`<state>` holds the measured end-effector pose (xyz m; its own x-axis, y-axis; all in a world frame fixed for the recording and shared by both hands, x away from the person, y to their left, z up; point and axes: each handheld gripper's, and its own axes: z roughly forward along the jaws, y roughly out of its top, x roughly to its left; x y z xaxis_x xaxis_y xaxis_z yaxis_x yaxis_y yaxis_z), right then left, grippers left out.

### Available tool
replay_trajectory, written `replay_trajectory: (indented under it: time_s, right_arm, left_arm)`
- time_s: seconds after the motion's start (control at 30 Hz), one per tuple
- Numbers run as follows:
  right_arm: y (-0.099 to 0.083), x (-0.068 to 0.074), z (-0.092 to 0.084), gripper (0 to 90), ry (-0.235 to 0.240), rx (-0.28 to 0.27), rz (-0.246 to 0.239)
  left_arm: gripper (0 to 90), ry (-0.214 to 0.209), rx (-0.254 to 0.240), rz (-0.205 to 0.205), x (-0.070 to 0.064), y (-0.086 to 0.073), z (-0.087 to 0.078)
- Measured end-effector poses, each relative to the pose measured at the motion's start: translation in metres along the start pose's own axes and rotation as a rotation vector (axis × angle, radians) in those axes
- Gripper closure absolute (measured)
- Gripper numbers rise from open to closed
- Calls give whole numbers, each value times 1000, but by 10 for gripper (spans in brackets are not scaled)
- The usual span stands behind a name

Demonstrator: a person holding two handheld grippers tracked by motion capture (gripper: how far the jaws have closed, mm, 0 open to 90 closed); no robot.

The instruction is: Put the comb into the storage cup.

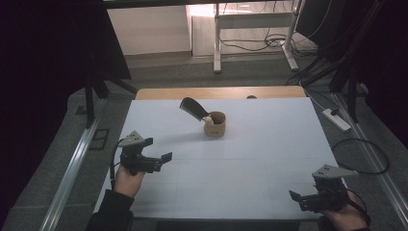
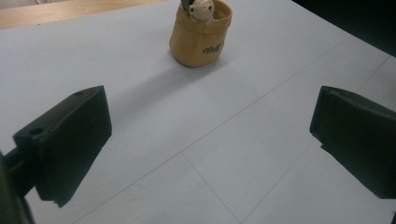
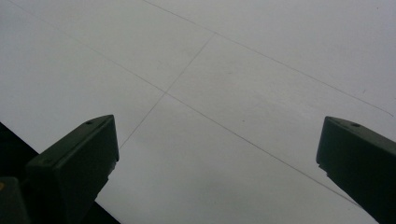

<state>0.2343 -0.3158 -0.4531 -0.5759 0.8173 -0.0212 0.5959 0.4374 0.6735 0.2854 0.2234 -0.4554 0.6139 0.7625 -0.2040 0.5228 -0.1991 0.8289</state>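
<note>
My left gripper view crops pouch (image 2: 201,39) top; printed lettering unreadable; dark blade's (image 1: 193,109) lower end buried inside.

The table (image 1: 250,159) has a white top crossed by thin grey lines that mark it into large rectangles. Along its far edge a strip of bare wood (image 1: 192,93) shows. A small tan pouch (image 1: 214,124) stands upright on the white top, near the middle of the far half, with dark print on its side. A small pale figure (image 2: 201,8) and a dark blade (image 1: 193,109) stick out of its mouth.
</note>
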Motion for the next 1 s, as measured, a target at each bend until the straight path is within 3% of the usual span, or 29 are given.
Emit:
replay_trajectory:
  time_s: [0.27, 0.7, 1.0]
  right_arm:
    - [0, 0, -1, 0, -1, -1, 2]
    - [-1, -1, -1, 0, -7, -4, 16]
    - [-1, -1, -1, 0, -12, -3, 22]
  left_arm:
    - [0, 10, -1, -7, -4, -11, -12]
    - [0, 51, 54, -2, -12, -30, -23]
    - [0, 66, 69, -20, -15, -42, -32]
